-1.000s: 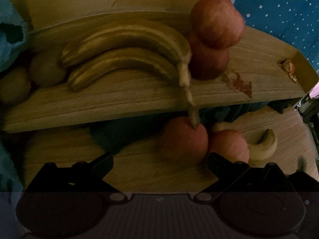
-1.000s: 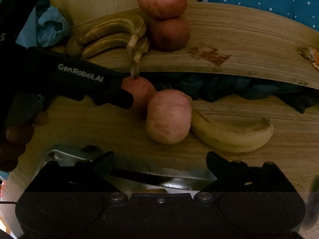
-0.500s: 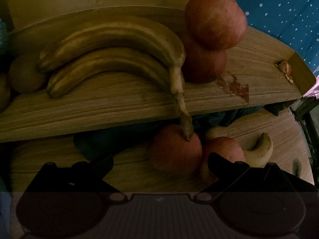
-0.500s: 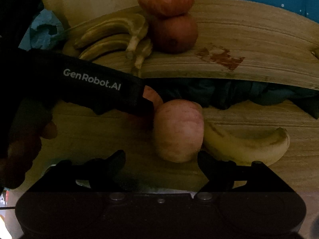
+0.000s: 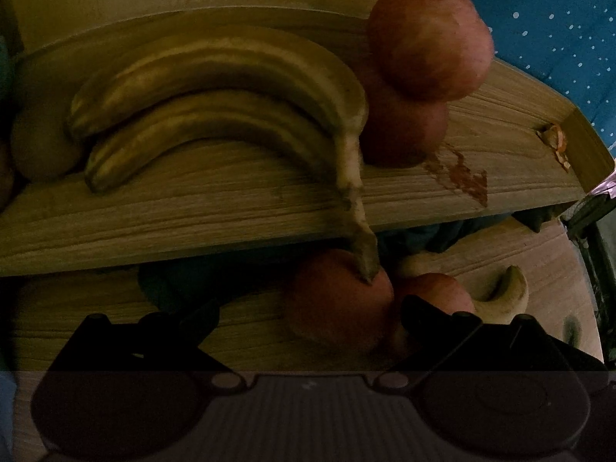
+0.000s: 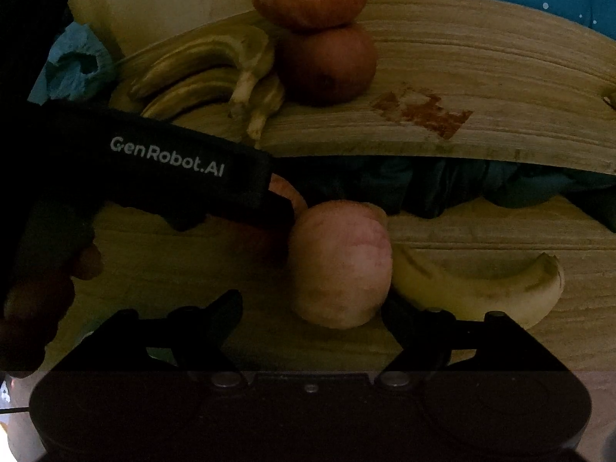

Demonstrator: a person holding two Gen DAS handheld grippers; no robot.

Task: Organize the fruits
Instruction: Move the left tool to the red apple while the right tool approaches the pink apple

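Right gripper (image 6: 312, 308) spread, apple (image 6: 340, 261) between

Both wrist views look forward, close and dim, apparently sharing the stacked apples (image 5: 423, 77) (image 6: 315, 30).

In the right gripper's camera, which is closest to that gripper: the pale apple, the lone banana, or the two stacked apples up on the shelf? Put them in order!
From the right gripper, open:
1. Pale apple, just ahead between its fingers, on the lower board.
2. Lone banana, right of that apple, on the same board.
3. Stacked apples, far back on the upper shelf.
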